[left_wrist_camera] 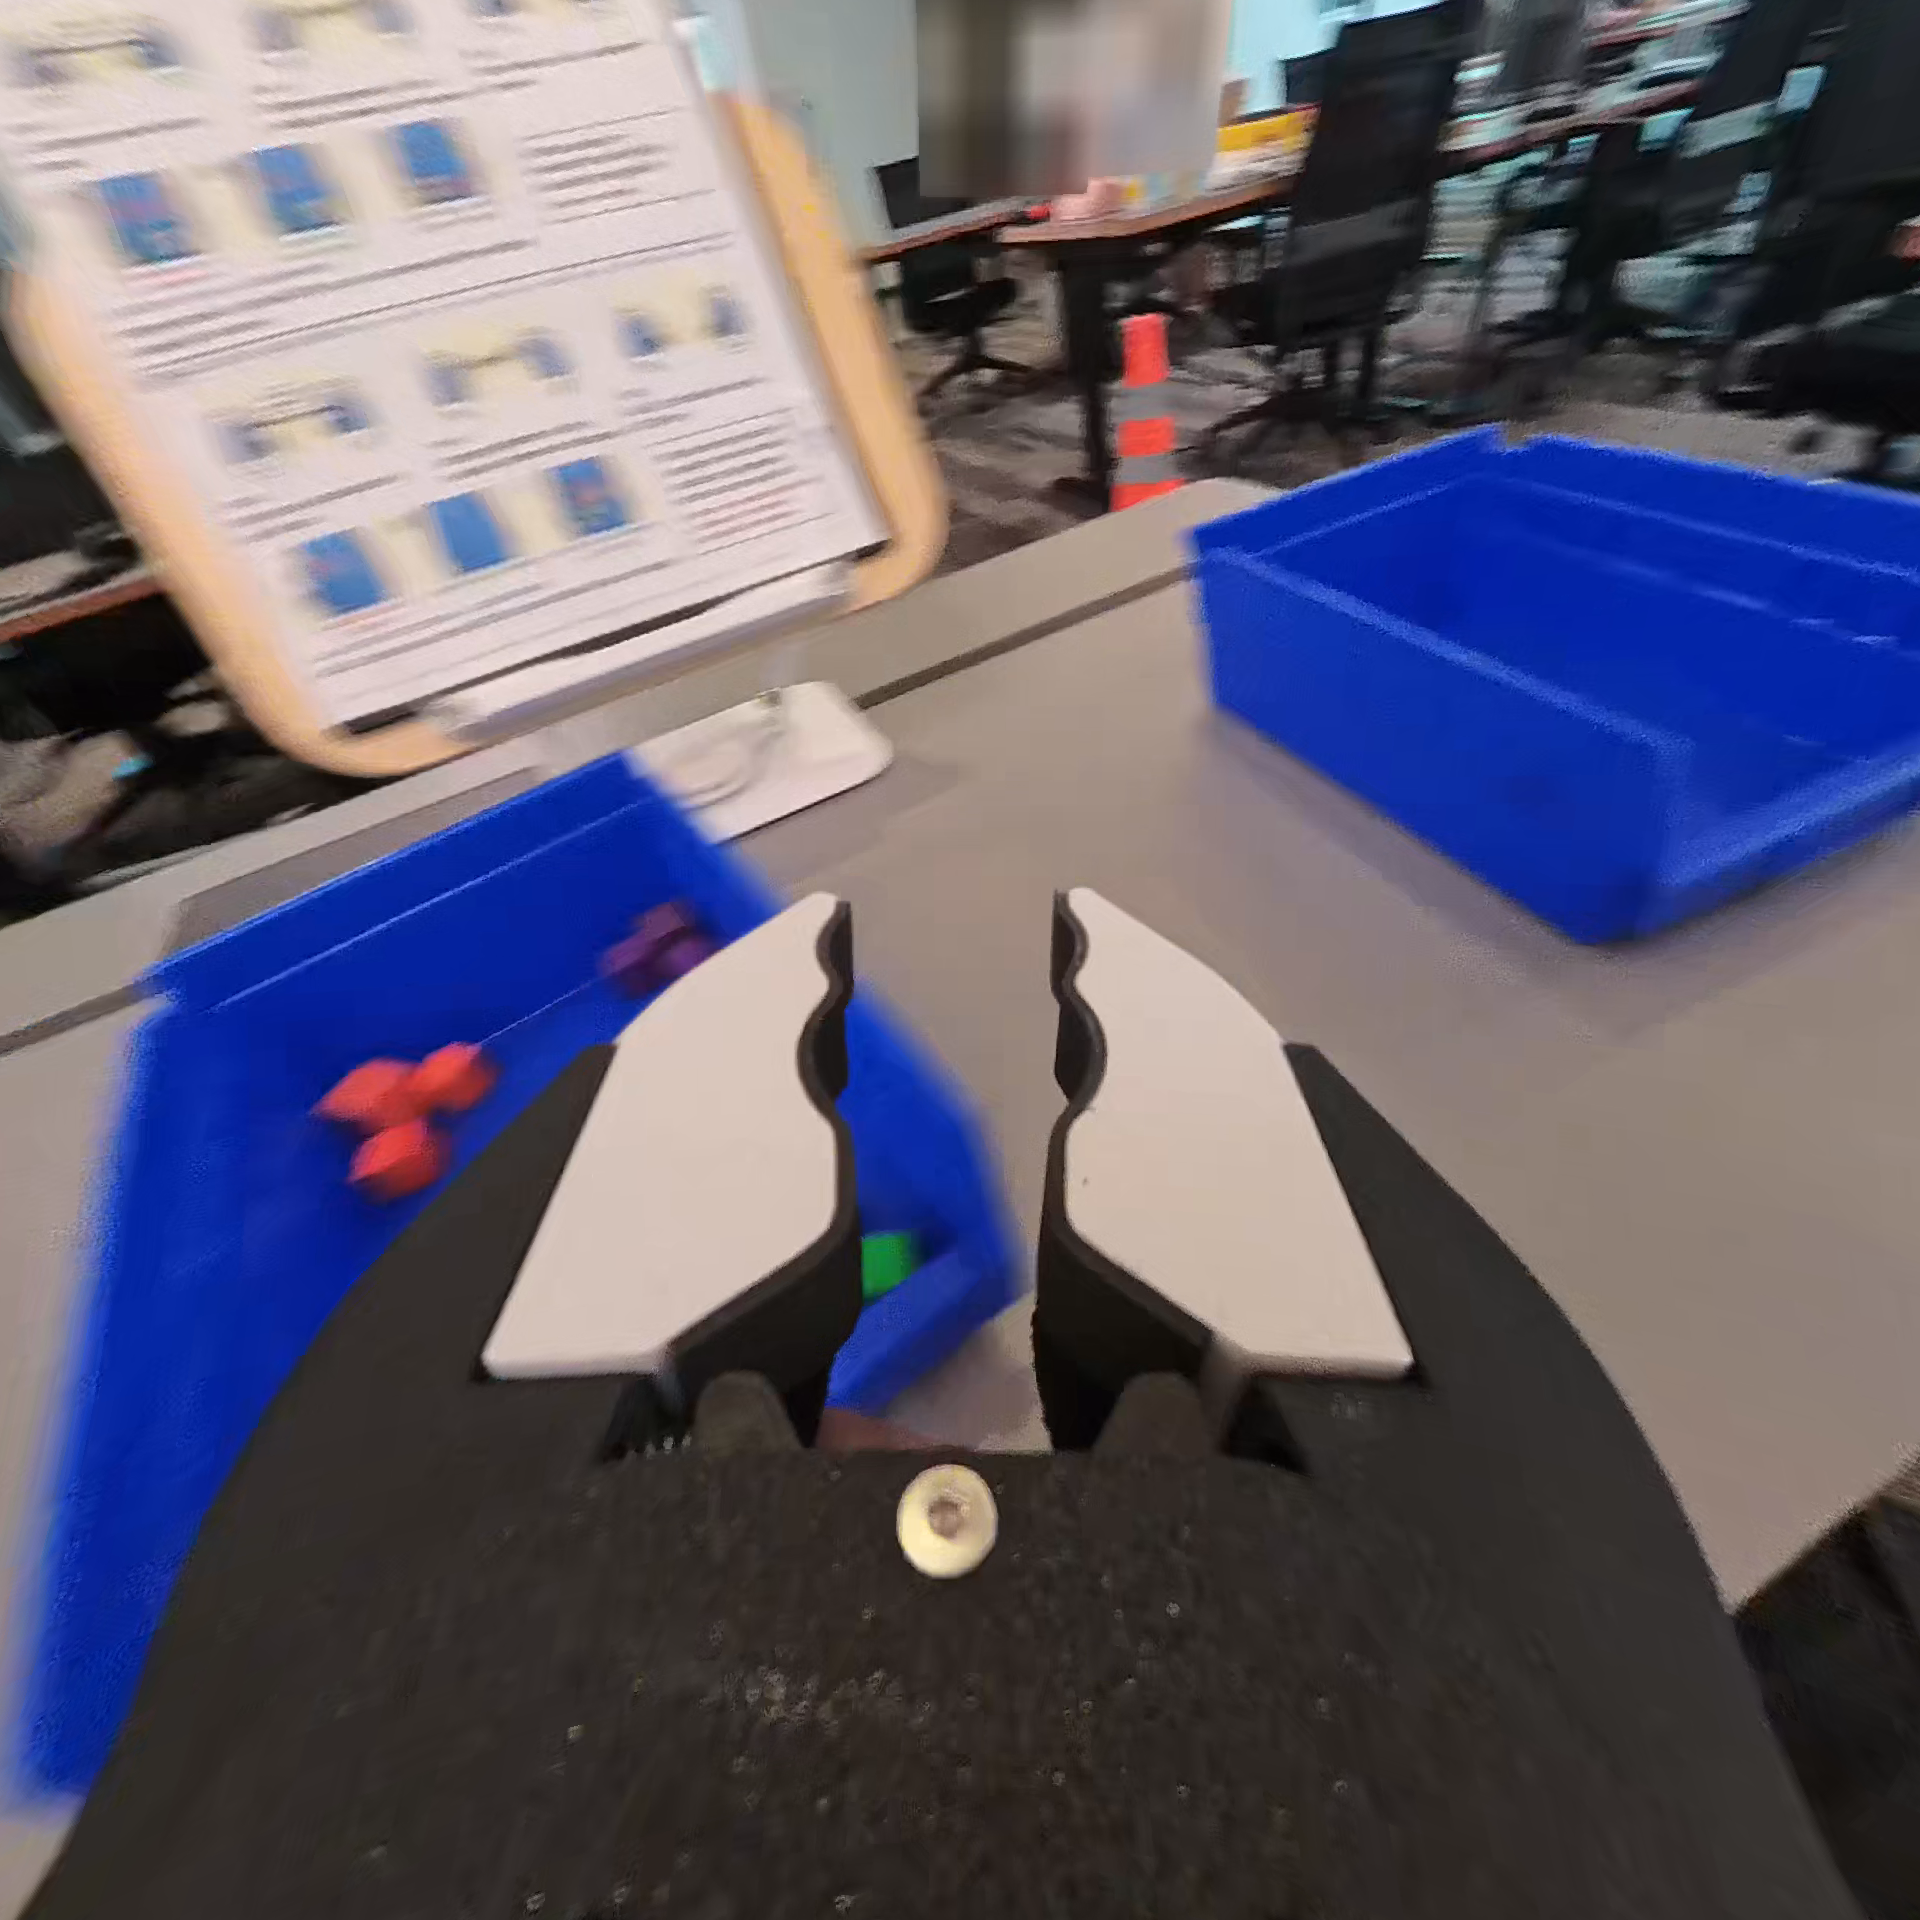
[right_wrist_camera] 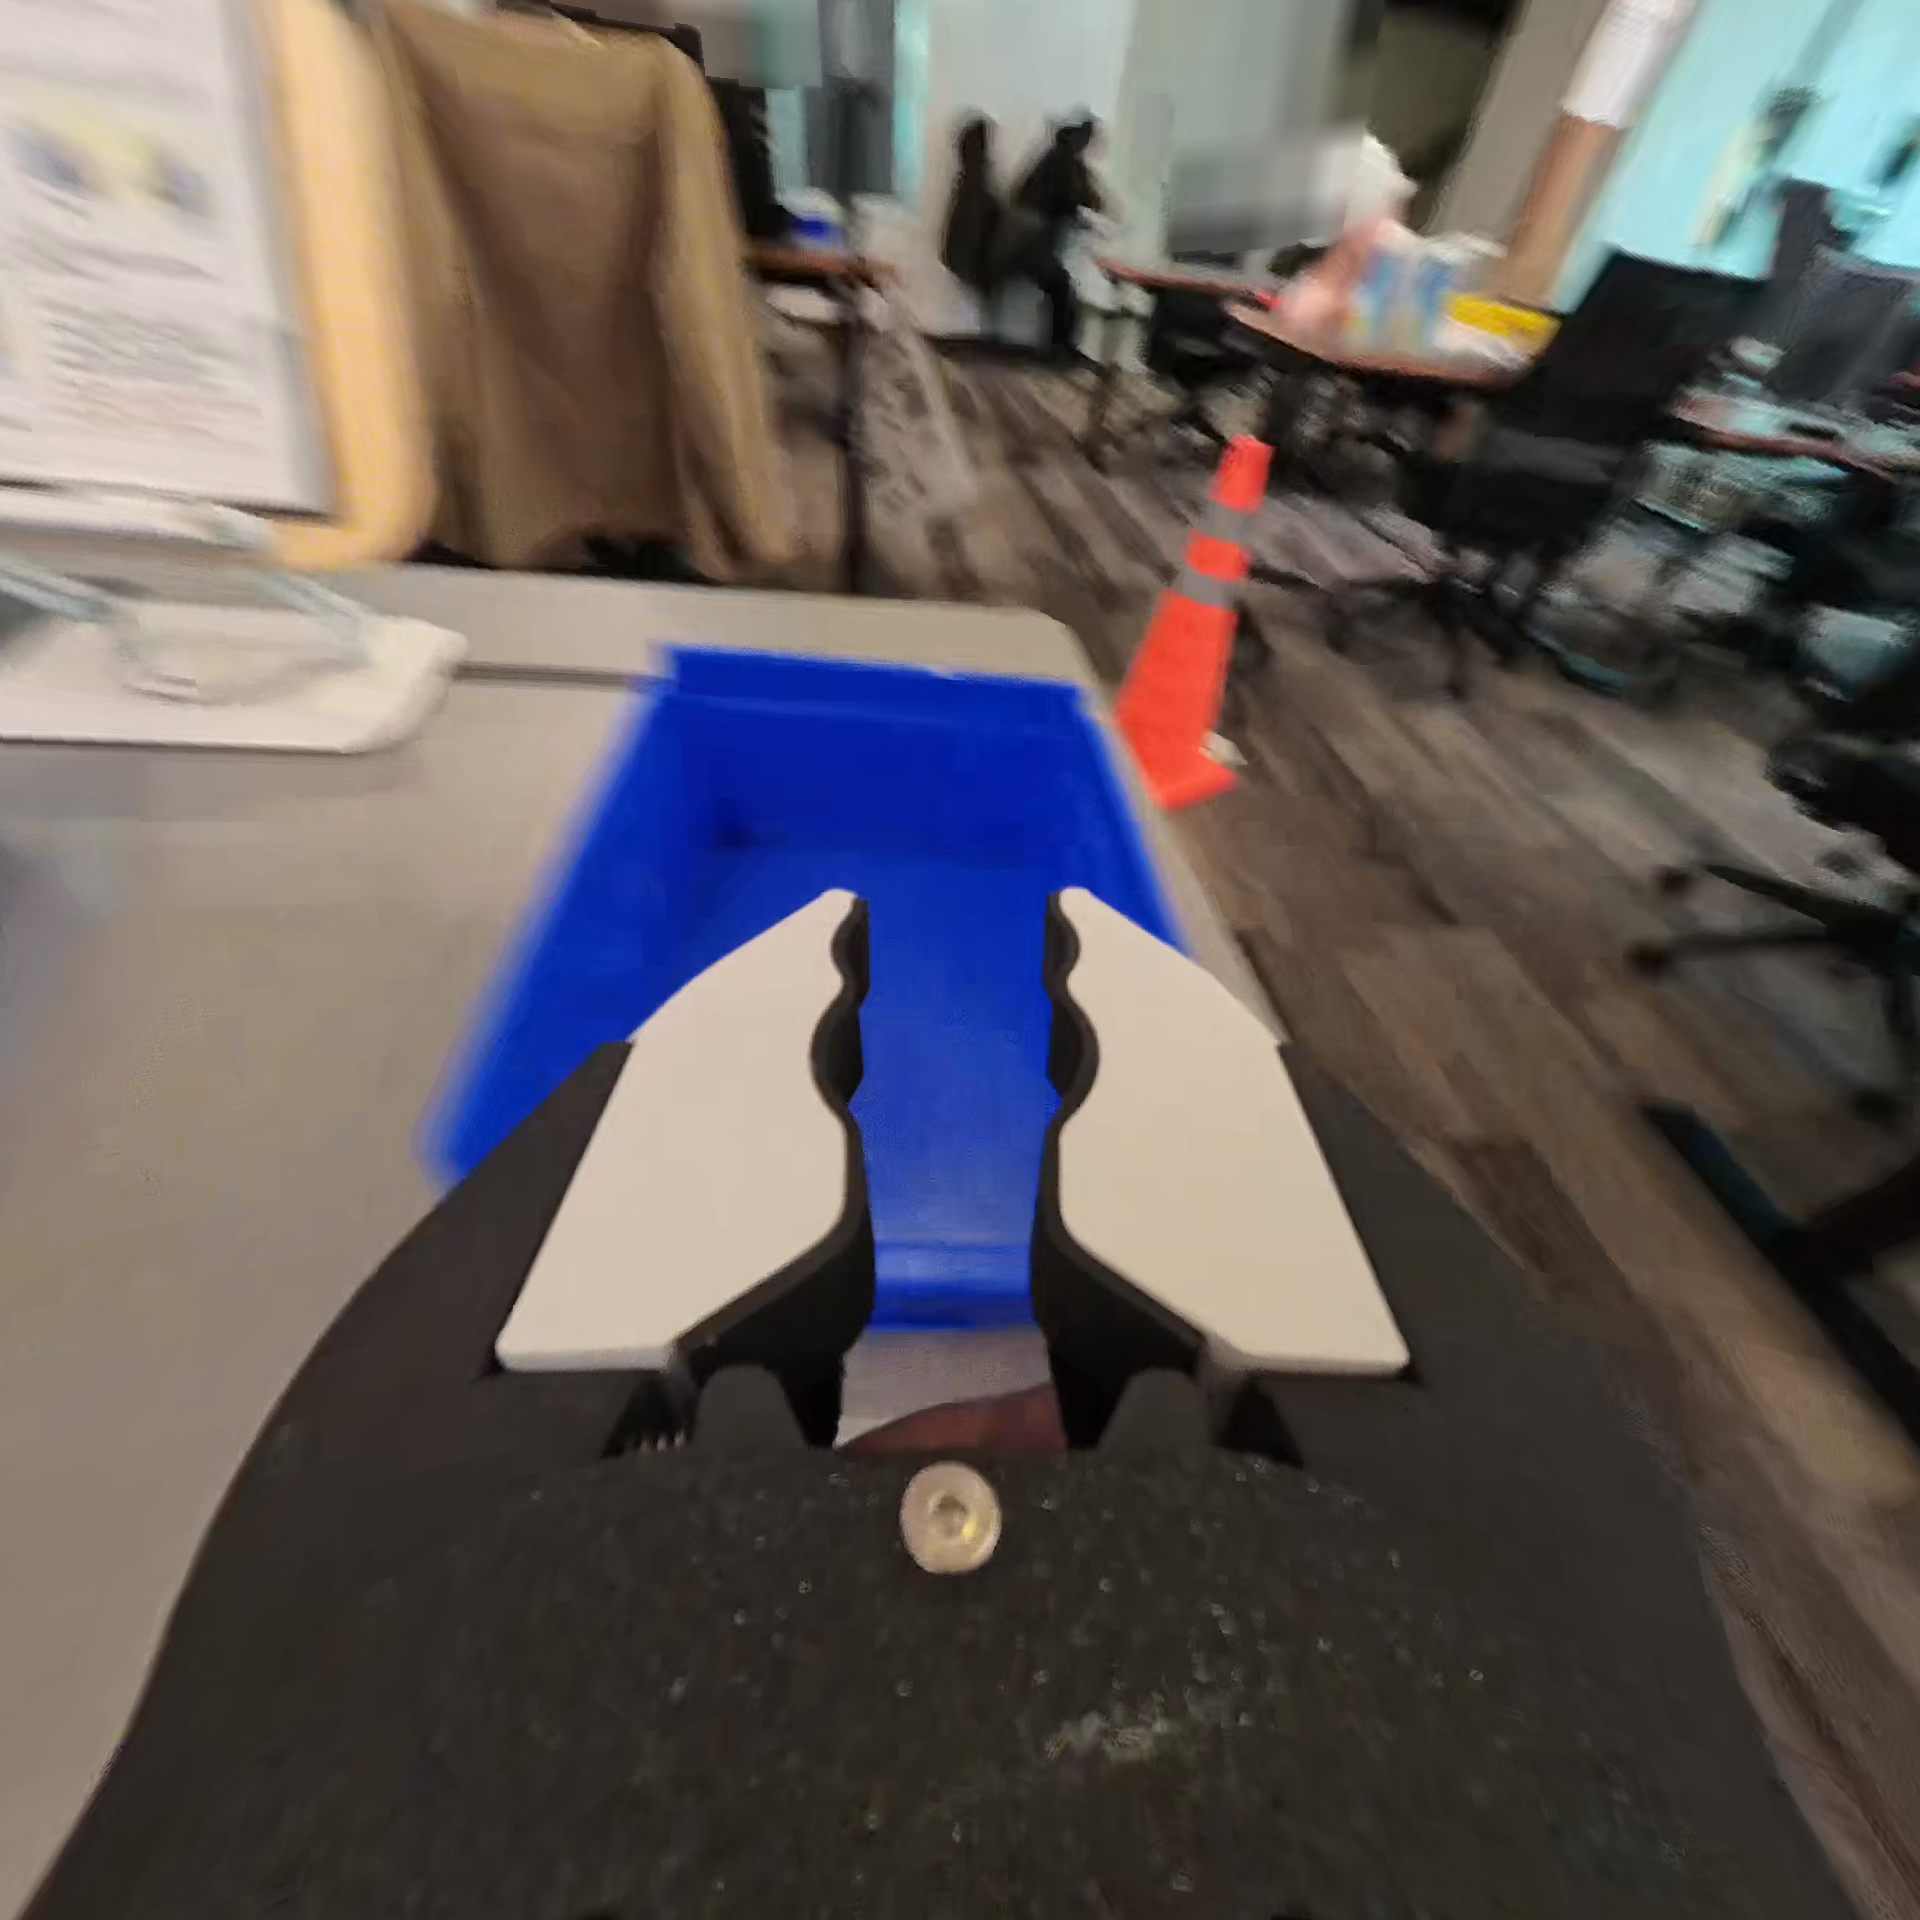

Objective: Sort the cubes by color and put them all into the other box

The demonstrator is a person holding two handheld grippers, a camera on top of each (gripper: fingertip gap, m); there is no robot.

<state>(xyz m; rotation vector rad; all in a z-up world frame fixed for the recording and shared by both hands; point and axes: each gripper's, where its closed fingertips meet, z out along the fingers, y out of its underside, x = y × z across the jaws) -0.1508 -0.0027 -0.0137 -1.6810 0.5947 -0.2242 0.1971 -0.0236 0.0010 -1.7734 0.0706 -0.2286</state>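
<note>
Cubes are all lying in the near-left blue box (left_wrist_camera: 260, 1299): red cubes (left_wrist_camera: 405, 1117) clustering together, a purple cube (left_wrist_camera: 660, 945) farther back, a green cube (left_wrist_camera: 886, 1262) peeking out at the near right corner. Nothing is showing inside the other blue box (left_wrist_camera: 1558, 748), sitting well apart on the grey surface (left_wrist_camera: 1143, 831), so sorting appears not yet begun. Left gripper (left_wrist_camera: 951, 914) is hovering with fingers spread and empty; right gripper (right_wrist_camera: 951, 914) is likewise hovering spread over the empty box.
</note>
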